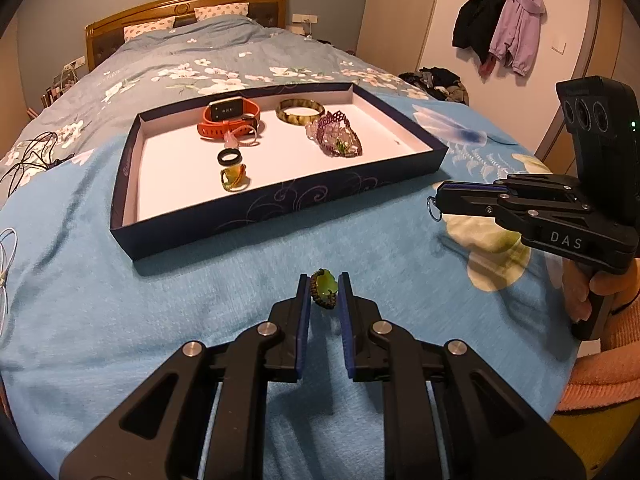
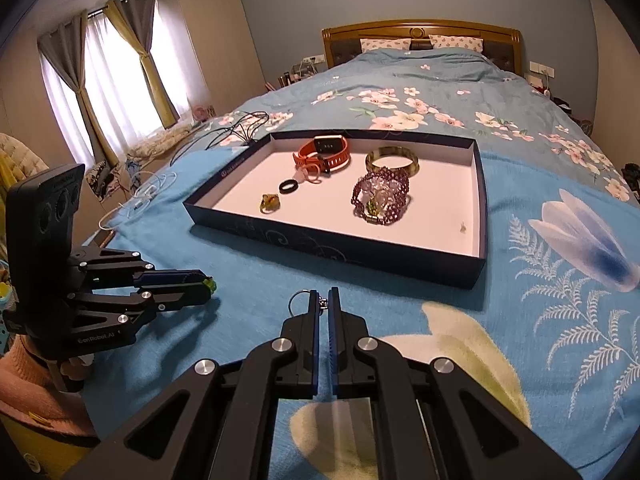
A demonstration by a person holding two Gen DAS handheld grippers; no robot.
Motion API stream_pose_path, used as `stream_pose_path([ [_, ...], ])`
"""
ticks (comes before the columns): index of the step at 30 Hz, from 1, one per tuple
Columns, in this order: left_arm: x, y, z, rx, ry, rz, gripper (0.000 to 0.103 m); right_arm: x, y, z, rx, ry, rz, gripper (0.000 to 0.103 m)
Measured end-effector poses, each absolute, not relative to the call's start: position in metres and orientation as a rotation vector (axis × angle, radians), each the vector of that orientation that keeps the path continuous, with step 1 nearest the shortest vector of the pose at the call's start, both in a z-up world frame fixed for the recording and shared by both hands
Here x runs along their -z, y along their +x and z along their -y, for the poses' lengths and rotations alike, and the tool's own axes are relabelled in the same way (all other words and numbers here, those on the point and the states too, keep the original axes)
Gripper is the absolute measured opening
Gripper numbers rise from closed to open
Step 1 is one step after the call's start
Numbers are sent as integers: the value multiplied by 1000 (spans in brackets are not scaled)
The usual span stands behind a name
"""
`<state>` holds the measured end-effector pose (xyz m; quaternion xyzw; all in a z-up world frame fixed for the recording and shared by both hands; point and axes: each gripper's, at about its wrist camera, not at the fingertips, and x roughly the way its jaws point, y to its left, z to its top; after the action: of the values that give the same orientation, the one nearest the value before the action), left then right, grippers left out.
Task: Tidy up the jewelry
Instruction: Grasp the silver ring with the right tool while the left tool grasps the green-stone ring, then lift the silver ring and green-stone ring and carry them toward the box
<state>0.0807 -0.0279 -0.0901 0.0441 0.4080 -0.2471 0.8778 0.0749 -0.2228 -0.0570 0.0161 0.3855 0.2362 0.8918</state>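
Observation:
A dark blue tray (image 1: 280,204) with a white floor lies on the bed. It holds an orange watch (image 1: 228,118), a greenish bangle (image 1: 300,110), a purple beaded bracelet (image 1: 338,138), a black ring (image 1: 229,157) and a green pendant (image 1: 233,178). My left gripper (image 1: 325,288) is shut on a green stone pendant (image 1: 325,286) with a braided cord, in front of the tray; it shows in the right wrist view (image 2: 208,283) too. My right gripper (image 2: 324,300) is shut on a thin silver ring (image 2: 299,298), right of the left gripper; it also shows in the left wrist view (image 1: 440,200).
The tray (image 2: 332,246) sits on a blue floral blanket (image 2: 520,320). Black cables (image 2: 236,128) and white cables (image 2: 140,200) lie on the bed's left side. Coats (image 1: 500,24) hang on the wall to the right. The wooden headboard (image 2: 420,36) stands far behind.

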Motion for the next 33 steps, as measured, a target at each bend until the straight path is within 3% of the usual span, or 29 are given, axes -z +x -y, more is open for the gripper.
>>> stream_pose_path([
  [33, 42, 85, 12, 461, 21, -690, 14, 21, 84, 233, -492, 102, -660, 3],
])
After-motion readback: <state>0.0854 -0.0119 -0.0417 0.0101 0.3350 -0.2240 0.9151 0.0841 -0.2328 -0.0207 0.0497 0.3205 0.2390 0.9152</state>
